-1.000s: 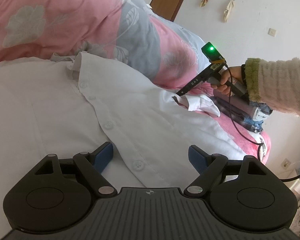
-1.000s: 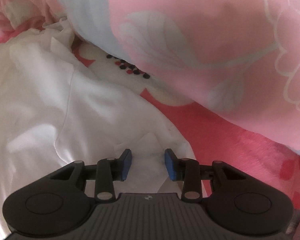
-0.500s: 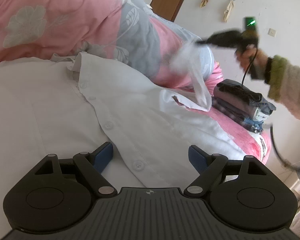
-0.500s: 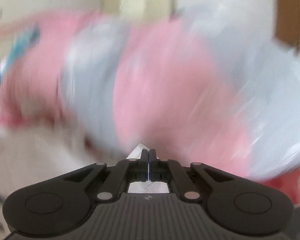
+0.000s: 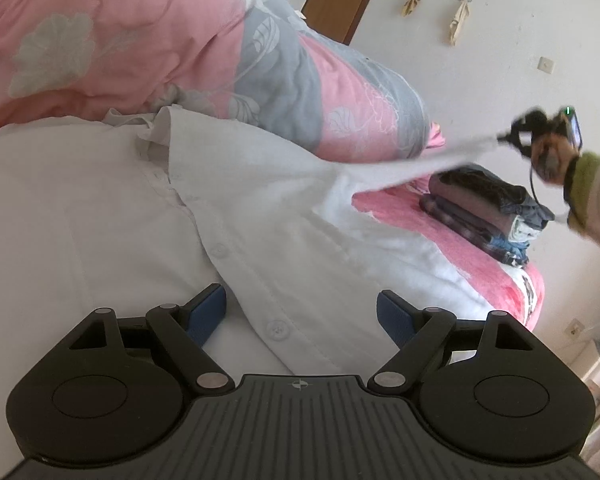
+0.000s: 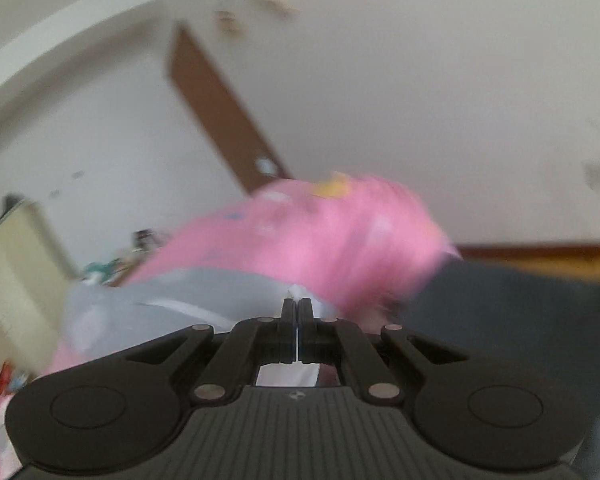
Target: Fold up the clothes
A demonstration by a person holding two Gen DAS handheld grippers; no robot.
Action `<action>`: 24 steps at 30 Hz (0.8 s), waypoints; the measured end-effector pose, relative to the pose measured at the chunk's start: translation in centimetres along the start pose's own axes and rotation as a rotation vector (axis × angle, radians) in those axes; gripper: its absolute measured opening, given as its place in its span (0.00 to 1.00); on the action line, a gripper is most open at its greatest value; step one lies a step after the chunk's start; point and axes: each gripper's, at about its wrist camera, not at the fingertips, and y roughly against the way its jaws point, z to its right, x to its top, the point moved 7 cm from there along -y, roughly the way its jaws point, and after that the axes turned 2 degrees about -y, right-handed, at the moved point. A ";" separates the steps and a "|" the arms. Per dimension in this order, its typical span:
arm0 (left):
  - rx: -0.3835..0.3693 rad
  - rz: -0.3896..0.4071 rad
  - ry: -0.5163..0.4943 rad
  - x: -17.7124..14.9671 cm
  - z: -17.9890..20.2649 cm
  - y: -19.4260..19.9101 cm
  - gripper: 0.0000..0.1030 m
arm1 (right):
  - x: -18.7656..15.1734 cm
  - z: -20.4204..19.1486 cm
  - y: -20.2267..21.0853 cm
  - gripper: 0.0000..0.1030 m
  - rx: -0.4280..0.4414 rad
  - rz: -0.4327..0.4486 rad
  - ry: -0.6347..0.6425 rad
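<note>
White cotton: the shirt (image 5: 112, 216) lies buttoned-side up across the bed, just below the pink floral quilt (image 5: 112, 32). My left gripper (image 5: 300, 314) hovers over its placket, jaws spread wide, pinching nothing. My right gripper (image 6: 297, 308) is clamped tight on the sleeve (image 5: 416, 162), drawn taut above the stack of folded clothes (image 5: 488, 210) (right-wrist view blurred).

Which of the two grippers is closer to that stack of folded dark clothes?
Right. The right gripper hovers just above the stack of folded dark clothes, pulling the white shirt's sleeve. The left gripper sits well back over the shirt's buttons.
</note>
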 end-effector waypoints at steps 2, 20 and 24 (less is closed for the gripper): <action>0.002 -0.001 -0.002 0.0 0.0 0.0 0.81 | -0.8 2.4 -0.3 0.00 -0.042 -0.014 -0.032; 0.035 -0.051 0.010 0.4 0.2 0.2 0.81 | -4.3 6.0 -2.7 0.11 -0.219 -0.164 -0.010; 0.037 -0.070 0.048 0.7 0.1 0.7 0.81 | -3.0 6.0 0.3 0.43 -0.203 -0.066 -0.035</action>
